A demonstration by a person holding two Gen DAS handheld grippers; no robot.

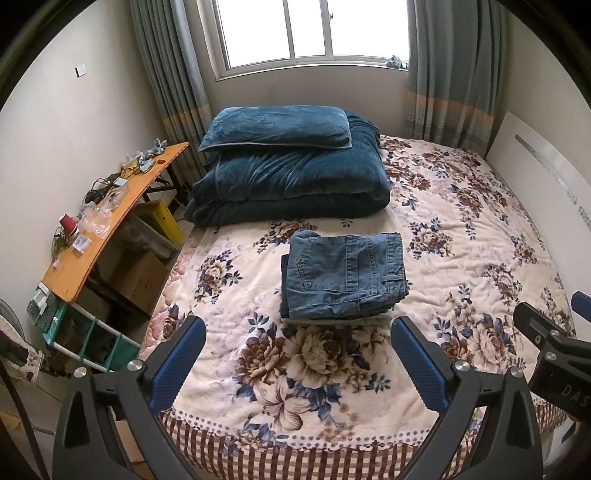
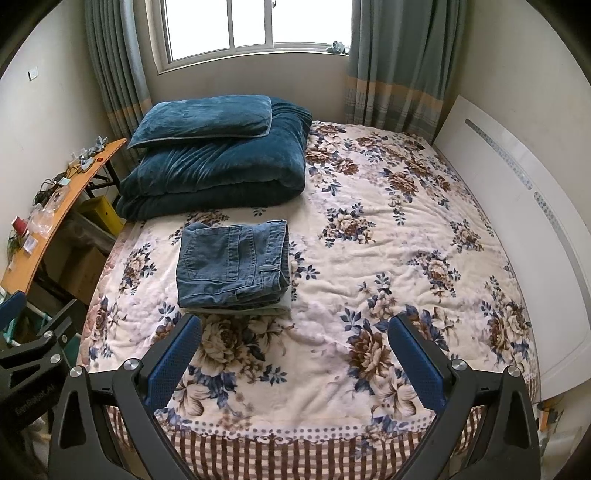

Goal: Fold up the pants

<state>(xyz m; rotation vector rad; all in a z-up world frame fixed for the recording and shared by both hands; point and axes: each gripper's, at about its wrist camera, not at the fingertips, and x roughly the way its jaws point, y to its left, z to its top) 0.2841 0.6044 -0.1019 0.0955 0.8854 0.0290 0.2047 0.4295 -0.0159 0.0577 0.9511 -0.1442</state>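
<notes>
Two grippers hang above the near edge of the bed (image 1: pixel 461 236). The left gripper (image 1: pixel 297 354) is spread wide and holds nothing. Ahead of it the folded pants (image 1: pixel 345 275) top a small stack, left of the bed's middle. The right gripper (image 2: pixel 295 354) gapes empty too. Folding looks finished; next comes withdrawing or fetching another pair.

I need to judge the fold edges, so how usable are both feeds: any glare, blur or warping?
Left wrist view: window blown out white, folded jeans sharp and evenly lit, fisheye bends the desk and walls. Right wrist view: same window glare, jeans crisp, headboard curved by the lens, corners vignetted black.
</notes>
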